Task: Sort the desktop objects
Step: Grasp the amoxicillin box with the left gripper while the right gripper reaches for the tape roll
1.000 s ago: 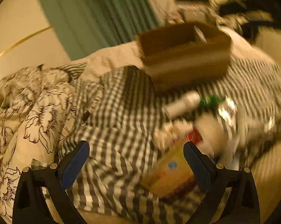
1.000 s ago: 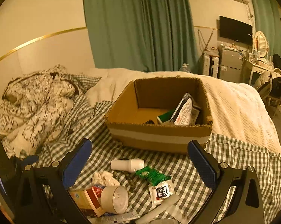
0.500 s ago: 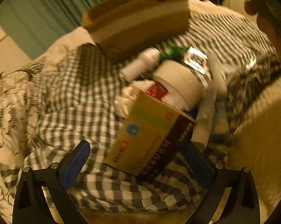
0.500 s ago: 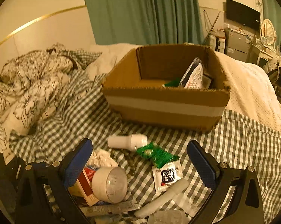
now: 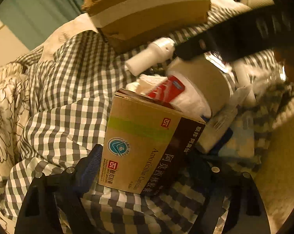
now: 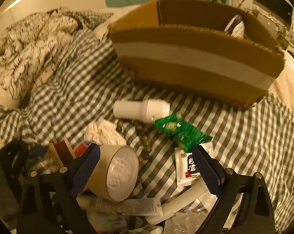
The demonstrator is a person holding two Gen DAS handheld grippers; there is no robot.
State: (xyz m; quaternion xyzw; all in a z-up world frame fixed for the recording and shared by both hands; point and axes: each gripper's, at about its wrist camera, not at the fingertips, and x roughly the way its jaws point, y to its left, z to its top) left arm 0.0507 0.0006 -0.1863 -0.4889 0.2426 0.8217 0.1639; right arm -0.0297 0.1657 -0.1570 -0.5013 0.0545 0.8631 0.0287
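Tan cardboard medicine box (image 5: 147, 146) stands between the closing jaws of the left gripper (image 5: 147, 167), not clearly pinched. Right gripper (image 6: 147, 167), also closing, straddles the brown tape roll (image 6: 115, 173) on the bed; it could roll away.

Both wrist views look steeply down, close over the bed. Ahead of the left tool (image 5: 145, 167) fills the medicine box (image 5: 141, 146); the right tool (image 6: 147, 165) faces the tape roll (image 6: 115, 173). Both share the cardboard box (image 6: 195, 62) and white bottle (image 6: 141, 108) beyond.

Tan medicine box (image 5: 139, 146) tilted on gingham
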